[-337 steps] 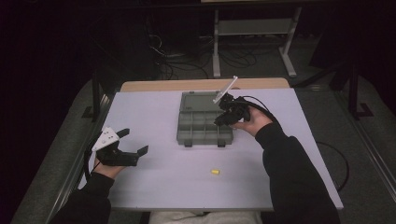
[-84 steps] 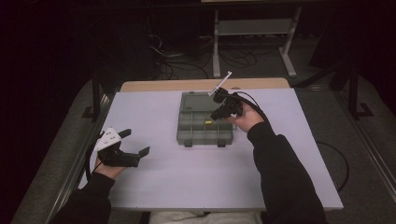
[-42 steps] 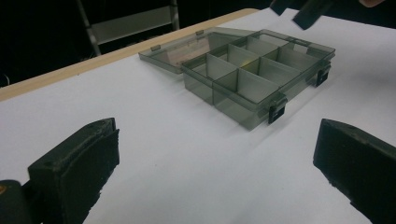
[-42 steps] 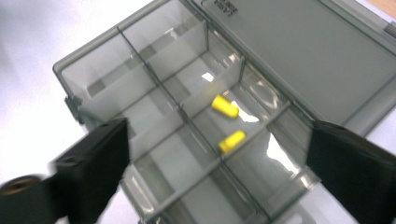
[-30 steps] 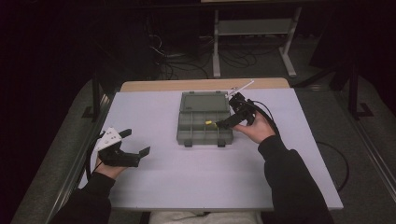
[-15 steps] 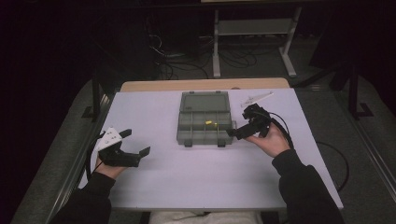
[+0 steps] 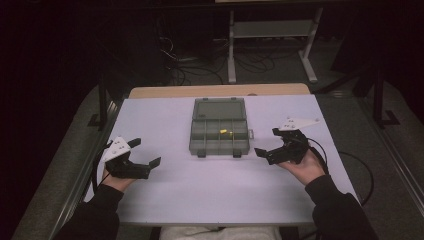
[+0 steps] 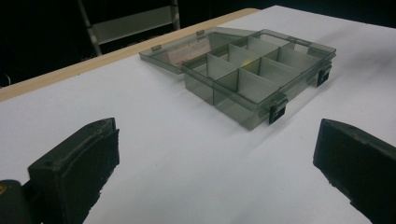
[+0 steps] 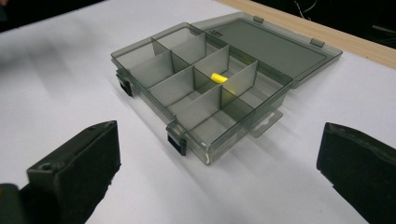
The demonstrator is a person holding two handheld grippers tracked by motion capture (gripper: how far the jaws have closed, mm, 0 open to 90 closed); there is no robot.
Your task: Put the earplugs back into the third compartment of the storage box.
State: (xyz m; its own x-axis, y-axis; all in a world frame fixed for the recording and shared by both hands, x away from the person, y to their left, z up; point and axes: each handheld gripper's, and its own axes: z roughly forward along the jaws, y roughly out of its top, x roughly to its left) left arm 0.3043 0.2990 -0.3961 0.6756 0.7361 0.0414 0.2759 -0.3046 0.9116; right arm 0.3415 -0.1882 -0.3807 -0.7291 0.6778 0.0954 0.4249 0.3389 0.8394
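No readable writing on compartment box (image 7: 220, 126); yellow piece (image 7: 223, 132) inside; left tool (image 7: 145, 166), right tool (image 7: 265, 150) both wide, empty.

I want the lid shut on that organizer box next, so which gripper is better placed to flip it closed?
Probably the right gripper: it sits open just beside the box, near its front right corner. The left gripper rests farther off, by the table's left edge.

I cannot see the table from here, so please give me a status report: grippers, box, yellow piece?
Left gripper, right gripper: open, empty. Yellow piece in open box. Nothing in the way.
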